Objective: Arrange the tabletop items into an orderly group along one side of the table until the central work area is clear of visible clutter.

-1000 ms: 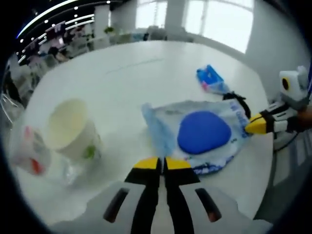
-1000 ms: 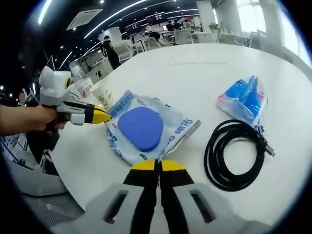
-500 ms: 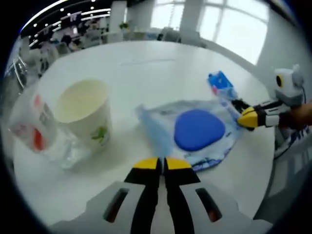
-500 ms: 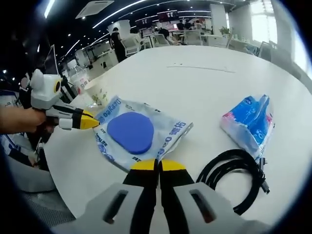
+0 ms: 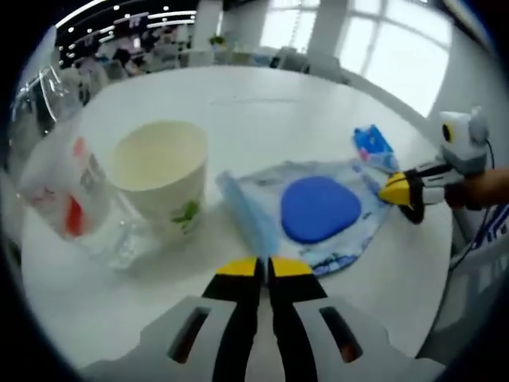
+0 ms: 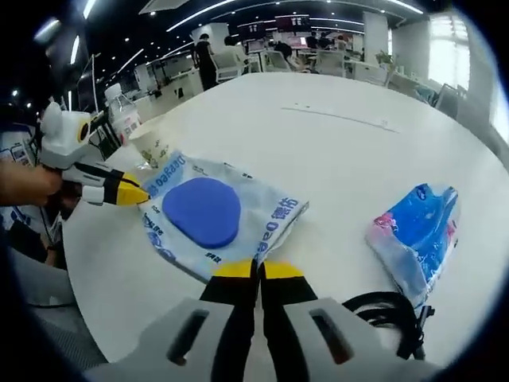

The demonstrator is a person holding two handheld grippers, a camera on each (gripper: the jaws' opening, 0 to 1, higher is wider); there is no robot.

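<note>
A wet-wipe pack [image 5: 330, 239] with a round blue lid [image 5: 319, 208] lies flat on the white table [image 5: 262, 111]. My left gripper [image 5: 259, 267] is shut just in front of its near edge, nothing between the jaws. In the right gripper view the same pack [image 6: 262, 215] lies ahead of my shut right gripper [image 6: 257, 270], and the left gripper [image 6: 131, 192] touches its left edge. The right gripper [image 5: 394, 189] comes in at the pack's far corner. A paper cup [image 5: 163, 171] stands left of the pack.
A clear plastic bottle with a red label [image 5: 60, 187] stands beside the cup. A blue tissue packet [image 6: 417, 239] lies right of the pack, with a coiled black cable [image 6: 390, 314] near it. The table edge runs close below both grippers. Office chairs and desks stand far behind.
Both views have shifted: the cup and bottle now loom larger in the left gripper view, and the cable has slid to the bottom of the right gripper view. Both grippers stay shut.
</note>
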